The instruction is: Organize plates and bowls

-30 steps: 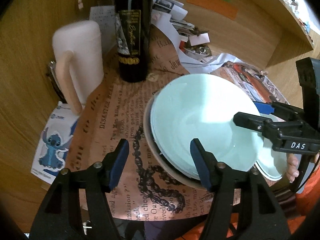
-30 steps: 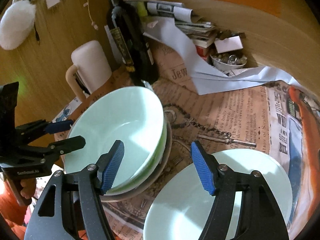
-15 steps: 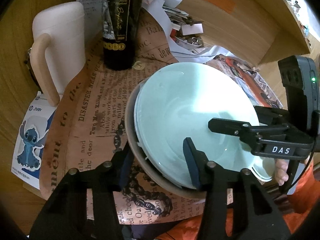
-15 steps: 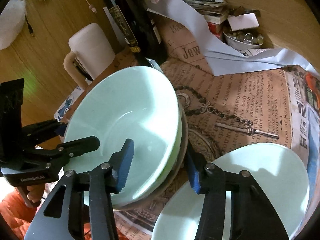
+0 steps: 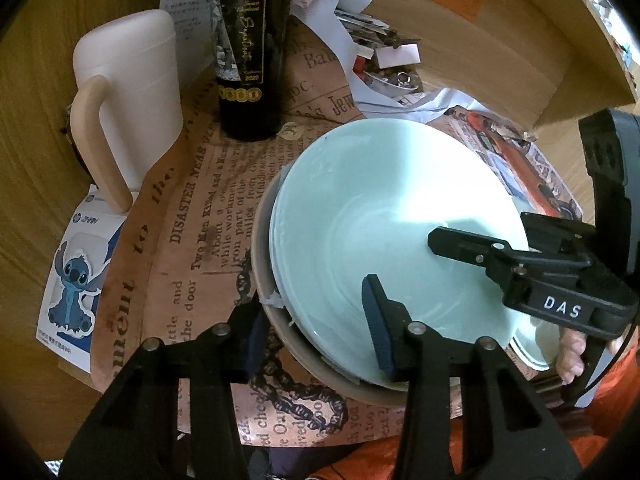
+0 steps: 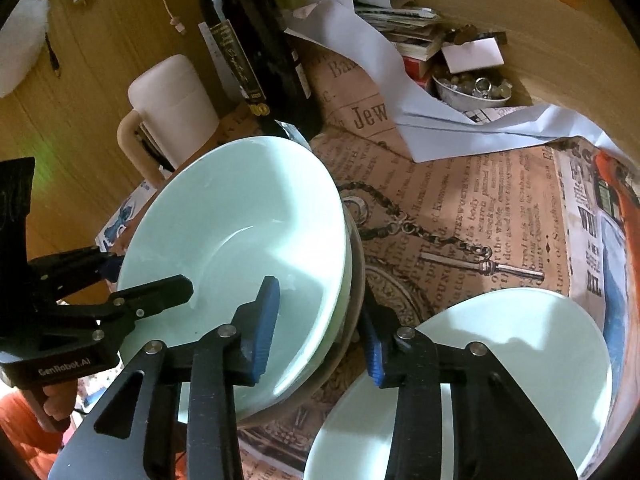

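Jaws on both handheld grippers stand narrower than a second ago and are closing at this moment; each pair has come from hovering short of the stack to straddling its rim from opposite sides, which suggests a two-handed lift of the whole stack is about to begin, though no pad can yet be confirmed as pressing

Left gripper [image 5: 316,328] has one blue-padded finger inside the pale green glazed bowl [image 5: 384,236] and the other outside, below the rim of the grey-brown stoneware bowl [image 5: 276,328] that carries the green pieces; the stacked rims lie between its fingers, with a sliver of space on the inner pad's side; whether the outer pad touches cannot be told, since the wall hides it

Right gripper [image 6: 320,332] mirrors this on the far side of the same stack, inner pad over the green bowl's slope, outer pad beyond the grey-brown rim; contact is equally unclear

Beyond the stack, a second pale green plate [image 6: 520,360] lies separate, just beside it on the brown newspaper-print sheet [image 6: 460,200]; a dark wine bottle [image 5: 248,60] and a white lidded jug with a beige handle [image 5: 132,84] stand near the stack's back edge, close enough that a lift should rise clear before travelling
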